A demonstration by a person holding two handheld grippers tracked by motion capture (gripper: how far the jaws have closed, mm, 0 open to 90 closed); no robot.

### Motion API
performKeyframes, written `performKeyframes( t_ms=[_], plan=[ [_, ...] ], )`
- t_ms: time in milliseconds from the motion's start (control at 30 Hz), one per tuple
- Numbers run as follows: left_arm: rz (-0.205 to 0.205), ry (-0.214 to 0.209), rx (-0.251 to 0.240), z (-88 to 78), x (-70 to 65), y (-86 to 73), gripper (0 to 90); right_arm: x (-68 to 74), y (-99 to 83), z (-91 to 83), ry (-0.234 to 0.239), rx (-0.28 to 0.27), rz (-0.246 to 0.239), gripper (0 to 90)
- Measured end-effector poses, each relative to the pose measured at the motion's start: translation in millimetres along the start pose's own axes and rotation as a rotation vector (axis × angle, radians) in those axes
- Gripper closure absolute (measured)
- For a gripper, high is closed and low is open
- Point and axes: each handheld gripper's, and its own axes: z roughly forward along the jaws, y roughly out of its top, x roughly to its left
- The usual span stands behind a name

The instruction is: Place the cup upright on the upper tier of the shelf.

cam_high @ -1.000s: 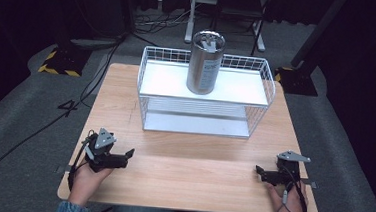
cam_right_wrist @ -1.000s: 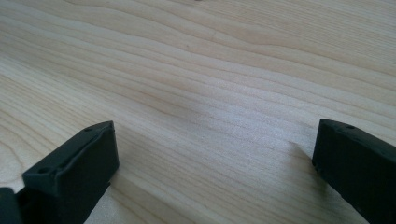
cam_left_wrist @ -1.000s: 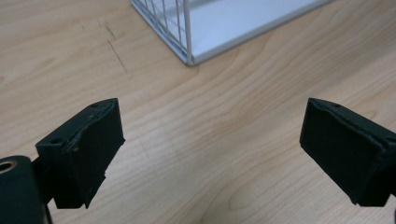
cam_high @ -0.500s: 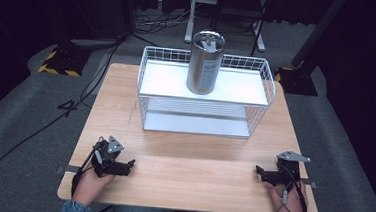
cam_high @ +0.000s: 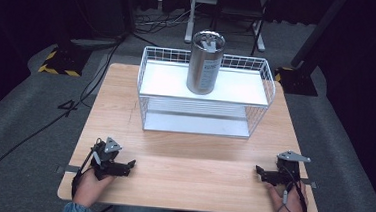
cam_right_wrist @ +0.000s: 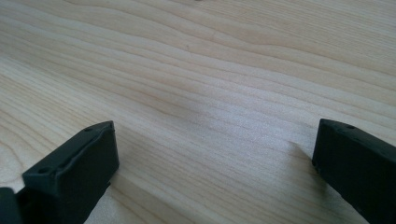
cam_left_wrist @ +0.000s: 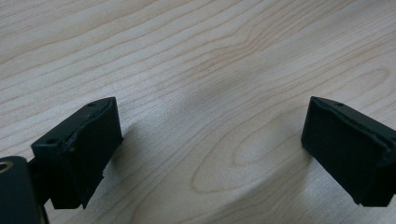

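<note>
Two tools resting low on the wooden desk (cam_high: 192, 161), left tool (cam_high: 131, 164) and right tool (cam_high: 258, 169) both with jaws wide apart and gripping nothing, steel tumbler (cam_high: 205, 62) upright on the white wire rack (cam_high: 256, 111), well apart from both.

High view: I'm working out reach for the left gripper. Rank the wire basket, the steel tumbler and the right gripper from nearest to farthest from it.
From the left gripper:
1. Wire basket, ahead and to its right; the front corner is nearest.
2. Steel tumbler, standing upright on the basket's upper shelf, farther back.
3. Right gripper, across the table's near edge.
</note>
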Motion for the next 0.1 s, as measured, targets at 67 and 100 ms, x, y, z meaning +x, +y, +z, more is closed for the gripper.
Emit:
performKeyframes(
  t_ms=[67, 100],
  plan=[
    [-0.007, 0.003, -0.001, -0.1, -0.6, -0.2, 5.5, 0.0, 0.0, 0.0, 0.000, 0.000, 0.000, 0.4],
    [-0.007, 0.004, -0.001, -0.1, -0.7, -0.2, 5.5, 0.0, 0.0, 0.0, 0.000, 0.000, 0.000, 0.4]
  ],
)
